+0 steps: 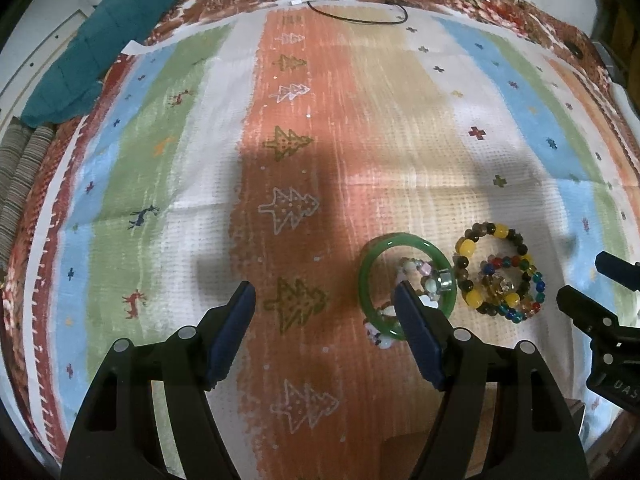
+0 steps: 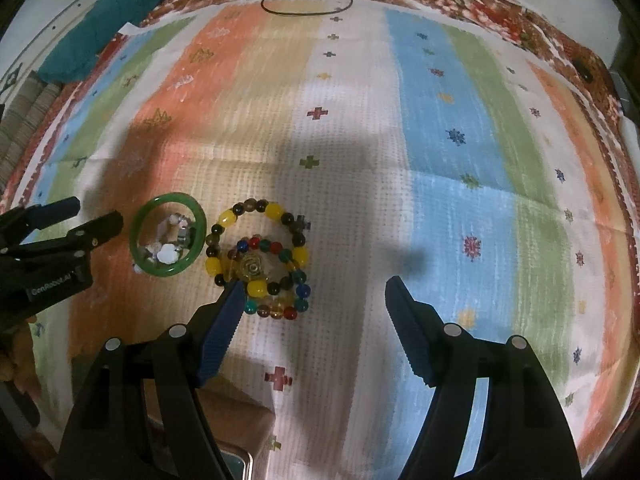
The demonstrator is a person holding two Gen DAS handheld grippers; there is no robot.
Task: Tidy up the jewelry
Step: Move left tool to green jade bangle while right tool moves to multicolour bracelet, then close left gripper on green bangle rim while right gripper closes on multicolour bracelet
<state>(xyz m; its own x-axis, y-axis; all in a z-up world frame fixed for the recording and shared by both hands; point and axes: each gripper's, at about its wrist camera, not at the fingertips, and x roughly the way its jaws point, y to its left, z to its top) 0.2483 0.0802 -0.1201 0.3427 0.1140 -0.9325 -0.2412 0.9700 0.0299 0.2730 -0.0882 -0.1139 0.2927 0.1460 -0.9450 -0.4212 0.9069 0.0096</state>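
Between the jaws of the left gripper (image 1: 325,291), in the lower middle of the left wrist view, lies only bare striped cloth (image 1: 304,184); the jaws stand wide apart and grip nothing. Its right-hand finger (image 1: 416,332) overlaps the lower part of the green bangle (image 1: 365,280) in the picture; contact cannot be told.

Right gripper (image 2: 314,286), lower middle of the right wrist view: jaws likewise spread, nothing held. Its left-hand finger (image 2: 224,320) ends just at the lower edge of the bead pile; contact cannot be told there either.

Jewelry sits as one cluster, lower right in the left view, centre left in the right view:
- green bangle (image 2: 168,234), flat on the cloth, with a pale beaded bracelet (image 2: 166,254) and a small metal ring (image 2: 183,236) lying inside it.
- yellow-and-dark bead bracelet (image 2: 256,240), just beside the bangle, touching or nearly so.
- multicoloured bead bracelet (image 2: 276,280), overlapping the yellow one, with a clear rose-shaped bead (image 2: 252,268) in the middle.

Further out: black cable (image 1: 356,4) at top centre, teal fabric (image 1: 104,40) at upper left. Surface under the cloth cannot be identified.
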